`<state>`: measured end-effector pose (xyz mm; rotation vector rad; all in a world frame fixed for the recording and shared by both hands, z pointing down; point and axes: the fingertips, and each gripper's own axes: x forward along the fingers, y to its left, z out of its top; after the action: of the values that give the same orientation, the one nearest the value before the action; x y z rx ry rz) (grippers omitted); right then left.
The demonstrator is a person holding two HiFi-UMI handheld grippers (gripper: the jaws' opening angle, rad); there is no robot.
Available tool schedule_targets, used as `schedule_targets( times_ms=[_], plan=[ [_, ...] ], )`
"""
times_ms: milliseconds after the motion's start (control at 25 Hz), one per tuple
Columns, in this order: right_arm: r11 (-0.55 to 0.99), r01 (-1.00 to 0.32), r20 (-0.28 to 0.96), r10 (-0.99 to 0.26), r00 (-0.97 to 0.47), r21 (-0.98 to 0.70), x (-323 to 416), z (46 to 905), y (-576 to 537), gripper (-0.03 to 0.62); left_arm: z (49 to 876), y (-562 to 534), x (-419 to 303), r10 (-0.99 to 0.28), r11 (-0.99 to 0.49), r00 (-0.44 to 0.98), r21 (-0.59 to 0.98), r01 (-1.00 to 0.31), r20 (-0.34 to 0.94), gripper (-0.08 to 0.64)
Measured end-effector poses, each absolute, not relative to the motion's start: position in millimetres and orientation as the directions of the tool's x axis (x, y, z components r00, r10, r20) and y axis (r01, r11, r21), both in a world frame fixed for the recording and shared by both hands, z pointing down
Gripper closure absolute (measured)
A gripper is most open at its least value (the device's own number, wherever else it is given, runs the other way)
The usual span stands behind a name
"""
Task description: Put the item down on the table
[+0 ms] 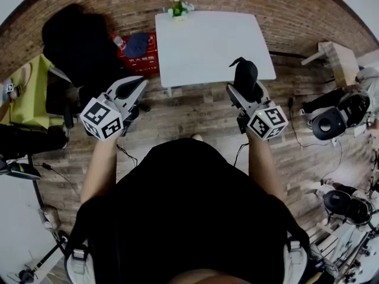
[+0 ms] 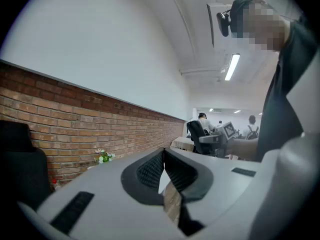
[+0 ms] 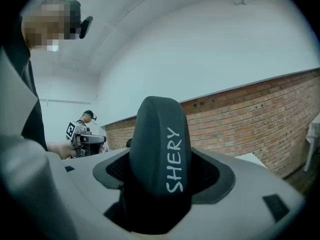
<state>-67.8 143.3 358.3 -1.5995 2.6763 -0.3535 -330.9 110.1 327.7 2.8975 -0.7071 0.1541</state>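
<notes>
A dark, rounded case (image 3: 160,149) with the white print "SHERY" stands upright between the jaws of my right gripper (image 3: 160,171), which is shut on it. In the head view the case (image 1: 246,74) and the right gripper (image 1: 244,83) hang over the wooden floor, just off the near right corner of the white table (image 1: 207,46). My left gripper (image 1: 140,87) is held at the table's near left, also over the floor. Its jaws meet at the tips with nothing between them (image 2: 164,156).
A small pot of flowers (image 1: 177,6) stands at the table's far edge. A red box (image 1: 140,53) and a black chair (image 1: 80,40) are left of the table. Camera gear (image 1: 331,122) and a small wooden stand (image 1: 337,57) are at the right. A brick wall runs behind.
</notes>
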Motion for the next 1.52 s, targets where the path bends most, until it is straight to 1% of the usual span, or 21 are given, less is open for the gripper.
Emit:
schedule_targets(
  times_ms=[280,680,1080,1520],
  plan=[
    [0.436,-0.877,0.120,-0.878,-0.464,-0.200,-96.2,358.7,157.3,0.234,338.5,121.1,-363.2,-0.428,-0.885,0.893,0.137,-0.445,0.135,0.549],
    [0.372,-0.899,0.111,-0.908,-0.404,-0.230,-104.3,356.6,178.2,0.233,351.0,131.4,-385.3,-0.402,-0.894,0.906,0.160,-0.419,0.132,0.549],
    [0.318,-0.915,0.116,-0.928,-0.355,-0.250,-95.1,356.3,190.0,0.233,353.2,130.6,-382.4,-0.365,-0.910,0.923,0.161,-0.382,0.125,0.549],
    [0.292,-0.920,0.131,-0.934,-0.334,-0.264,-86.9,362.8,197.0,0.233,358.5,132.3,-377.5,-0.359,-0.909,0.924,0.176,-0.378,0.129,0.549]
  ],
)
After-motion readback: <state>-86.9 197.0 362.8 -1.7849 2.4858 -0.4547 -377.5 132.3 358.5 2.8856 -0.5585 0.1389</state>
